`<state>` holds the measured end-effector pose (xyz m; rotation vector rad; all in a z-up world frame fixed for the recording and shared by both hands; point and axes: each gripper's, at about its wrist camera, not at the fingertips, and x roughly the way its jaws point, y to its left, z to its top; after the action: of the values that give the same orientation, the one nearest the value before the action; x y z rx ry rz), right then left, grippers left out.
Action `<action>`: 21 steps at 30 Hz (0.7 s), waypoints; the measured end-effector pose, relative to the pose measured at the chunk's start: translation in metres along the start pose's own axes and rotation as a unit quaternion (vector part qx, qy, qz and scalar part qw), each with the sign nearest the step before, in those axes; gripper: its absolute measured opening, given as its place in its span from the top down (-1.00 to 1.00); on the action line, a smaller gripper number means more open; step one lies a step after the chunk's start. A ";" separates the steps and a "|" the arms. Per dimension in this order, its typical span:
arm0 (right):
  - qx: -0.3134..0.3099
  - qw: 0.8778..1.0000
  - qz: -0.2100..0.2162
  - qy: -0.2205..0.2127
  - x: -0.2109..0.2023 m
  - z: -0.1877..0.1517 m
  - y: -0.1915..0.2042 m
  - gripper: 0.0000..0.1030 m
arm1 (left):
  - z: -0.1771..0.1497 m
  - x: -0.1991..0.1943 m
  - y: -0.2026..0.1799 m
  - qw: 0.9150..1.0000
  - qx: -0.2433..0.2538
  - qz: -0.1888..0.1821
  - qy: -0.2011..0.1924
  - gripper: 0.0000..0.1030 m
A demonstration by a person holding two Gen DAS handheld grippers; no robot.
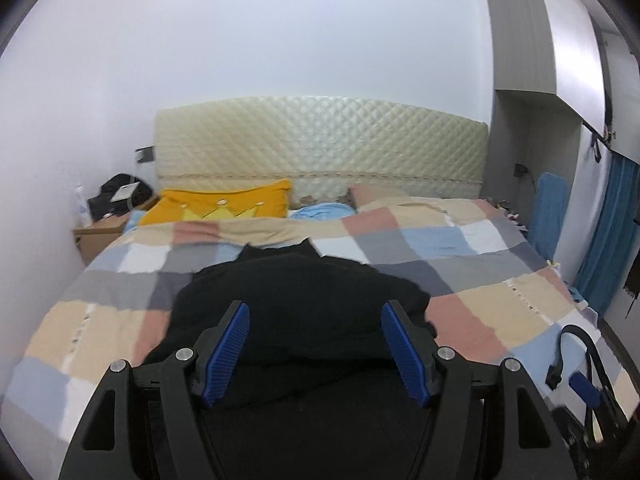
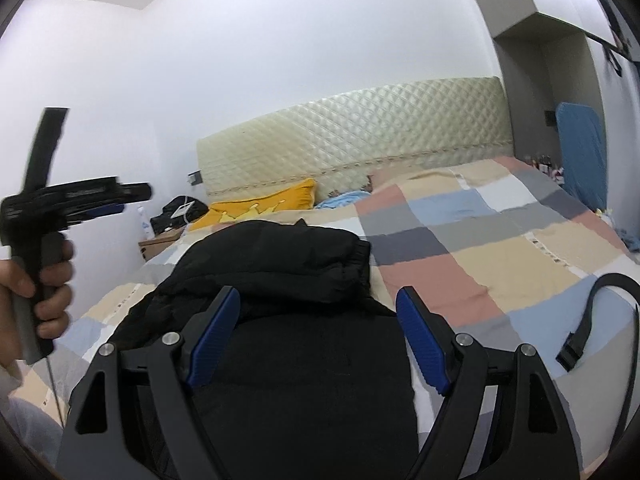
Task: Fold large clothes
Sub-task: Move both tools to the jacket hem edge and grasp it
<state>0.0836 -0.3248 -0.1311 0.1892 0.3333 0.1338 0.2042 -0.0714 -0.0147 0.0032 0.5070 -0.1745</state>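
A large black garment (image 1: 304, 300) lies bunched on the checked bedspread (image 1: 480, 292), near the bed's front edge. My left gripper (image 1: 316, 312) hovers over it, open and empty, with blue pads (image 1: 228, 352) wide apart. In the right wrist view the same garment (image 2: 280, 264) is folded over into a thick pile. My right gripper (image 2: 320, 300) is open and empty above its near part. The left gripper (image 2: 136, 192) shows at far left in that view, held up in the air by a hand (image 2: 44, 292), blurred.
A yellow crown pillow (image 1: 224, 208) and a blue cloth (image 1: 324, 212) lie by the quilted headboard (image 1: 320, 148). A nightstand (image 1: 100, 236) with a black bag stands at left. A black strap (image 2: 592, 320) lies on the bed at right. A blue board (image 1: 548, 216) leans by the wall.
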 end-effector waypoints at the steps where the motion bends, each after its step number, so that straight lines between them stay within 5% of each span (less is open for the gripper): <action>1: 0.000 1.000 0.003 0.002 0.001 -0.001 0.002 -0.56 | -0.002 -0.009 0.004 1.000 -0.005 0.001 -0.001 -0.33; 10: -0.023 0.999 0.020 0.011 -0.008 -0.011 0.033 -0.56 | -0.040 -0.080 0.017 0.999 0.027 0.012 -0.032 -0.33; 21: -0.072 0.997 0.022 0.028 -0.006 -0.023 0.057 -0.56 | -0.095 -0.073 0.054 0.998 0.051 0.041 -0.018 -0.33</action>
<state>0.0645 -0.2665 -0.1384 0.0495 0.3740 0.2061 0.1042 -0.0014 -0.0648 0.1212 0.4602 -0.1190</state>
